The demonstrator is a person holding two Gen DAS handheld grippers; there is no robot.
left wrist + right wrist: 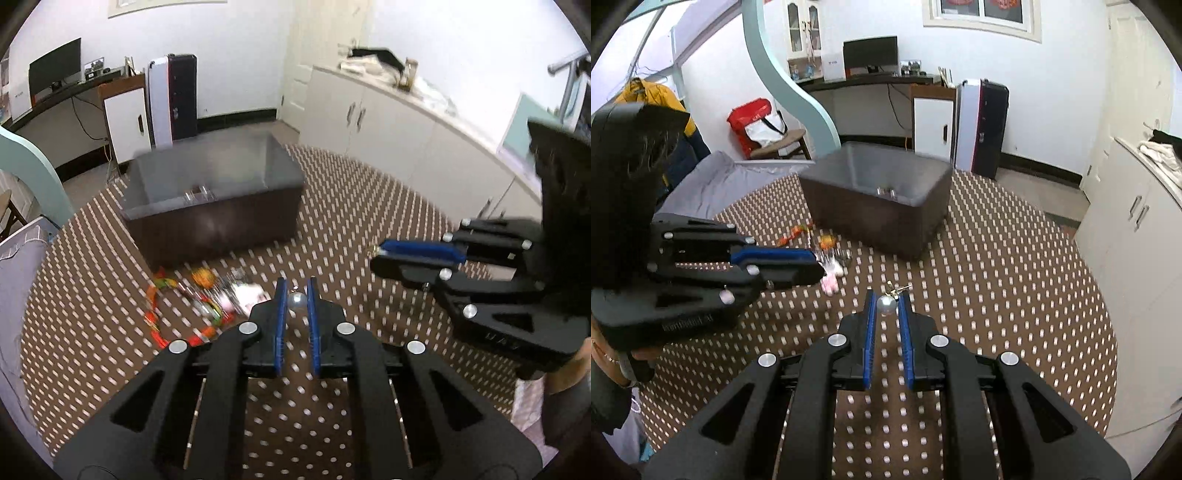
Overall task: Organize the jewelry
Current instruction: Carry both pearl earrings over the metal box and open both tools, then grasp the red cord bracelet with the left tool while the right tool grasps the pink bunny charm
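Note:
A dark brown box [214, 199] with a grey inside stands at the far side of the round table; it also shows in the right wrist view [882, 203]. A heap of jewelry [207, 299] with orange beads and pink pieces lies in front of it, also seen in the right wrist view [831, 258]. My left gripper [296, 286] is shut on a clear round bead [296, 301] above the table. My right gripper [886, 293] is shut on a silver pearl earring [886, 304] with a gold fitting; it enters the left wrist view [376, 253] from the right.
The table has a brown cloth with white dashes [369, 206]. A grey bed [713, 184] lies to the left, white cabinets [388, 122] to the right. Small clear items [886, 192] sit inside the box.

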